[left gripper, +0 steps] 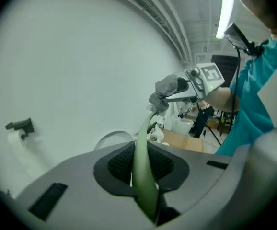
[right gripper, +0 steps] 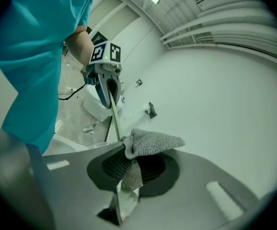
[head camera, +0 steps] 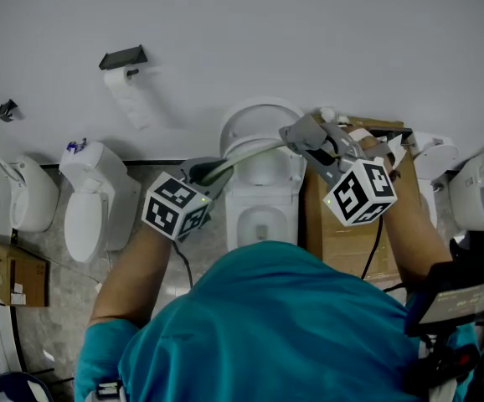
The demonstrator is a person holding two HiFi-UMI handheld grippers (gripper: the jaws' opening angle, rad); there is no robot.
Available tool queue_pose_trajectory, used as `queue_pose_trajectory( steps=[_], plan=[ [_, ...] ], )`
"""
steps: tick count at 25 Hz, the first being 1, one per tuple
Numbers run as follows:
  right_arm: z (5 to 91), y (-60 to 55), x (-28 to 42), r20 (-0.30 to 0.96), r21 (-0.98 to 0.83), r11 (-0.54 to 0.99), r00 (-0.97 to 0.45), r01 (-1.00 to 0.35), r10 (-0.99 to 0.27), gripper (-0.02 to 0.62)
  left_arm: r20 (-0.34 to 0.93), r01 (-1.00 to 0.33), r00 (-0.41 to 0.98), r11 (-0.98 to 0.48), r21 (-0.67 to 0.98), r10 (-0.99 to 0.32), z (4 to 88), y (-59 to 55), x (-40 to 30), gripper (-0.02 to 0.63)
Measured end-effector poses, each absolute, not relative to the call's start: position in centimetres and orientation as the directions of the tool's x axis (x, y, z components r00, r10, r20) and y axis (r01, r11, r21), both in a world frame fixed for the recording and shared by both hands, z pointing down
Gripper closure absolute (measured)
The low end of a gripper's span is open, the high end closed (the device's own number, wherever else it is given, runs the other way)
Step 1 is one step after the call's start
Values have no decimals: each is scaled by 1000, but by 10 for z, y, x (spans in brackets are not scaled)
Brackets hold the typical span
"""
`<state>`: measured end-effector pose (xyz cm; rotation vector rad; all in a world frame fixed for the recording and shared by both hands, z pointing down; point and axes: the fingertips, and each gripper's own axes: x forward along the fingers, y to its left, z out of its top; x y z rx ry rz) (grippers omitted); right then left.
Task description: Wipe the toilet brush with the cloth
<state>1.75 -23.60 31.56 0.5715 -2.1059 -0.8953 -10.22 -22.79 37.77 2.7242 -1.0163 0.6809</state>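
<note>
While the person in the teal shirt is leaning over a white toilet (head camera: 263, 201), the head view is showing the left gripper (head camera: 209, 172) and the right gripper (head camera: 309, 137) raised above the bowl, with the pale green handle of the toilet brush (head camera: 250, 148) arching between them. At the handle's right end a grey cloth (head camera: 295, 130) is bunching around it at the right gripper's tip, and a cardboard box (head camera: 342, 233) is standing just beside the toilet under that gripper. Seen from the left gripper view, the jaws are standing only narrowly apart and are pinching the green handle between their dark ribbed pads. From there the handle is curving up and away to the cloth, which is hanging in the air in front of the white wall. Seen from the right gripper view, the jaws are pressing together on the grey knitted cloth, which is folding over the handle, one flap spreading out above the pads. Beyond the cloth the handle is running straight on to the left gripper. Neither gripper view is showing the bristle end of the brush.
</note>
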Motion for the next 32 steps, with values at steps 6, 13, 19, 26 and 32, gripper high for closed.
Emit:
queue_pose_trajectory(
  steps=[6, 13, 19, 26, 32],
  plan=[
    [321, -210, -20, 359, 759, 631, -707, -159, -610, 558, 420, -652, 739, -717, 246, -527, 378, -232, -96, 548],
    [339, -204, -51, 293, 777, 600, -735, -189, -611, 558, 335, -581, 814, -659, 478, -474, 374, -237, -85, 547],
    [343, -204, -64, 268, 779, 594, -749, -203, -607, 558, 275, -503, 860, -627, 594, -430, 368, -234, -77, 547],
    [351, -208, -70, 299, 779, 601, -737, -179, -606, 558, 281, -497, 864, -621, 607, -417, 369, -230, -73, 548],
    [354, -213, -65, 301, 791, 584, -713, -185, -633, 558, 280, -477, 875, -599, 644, -396, 373, -224, -70, 548]
  ],
)
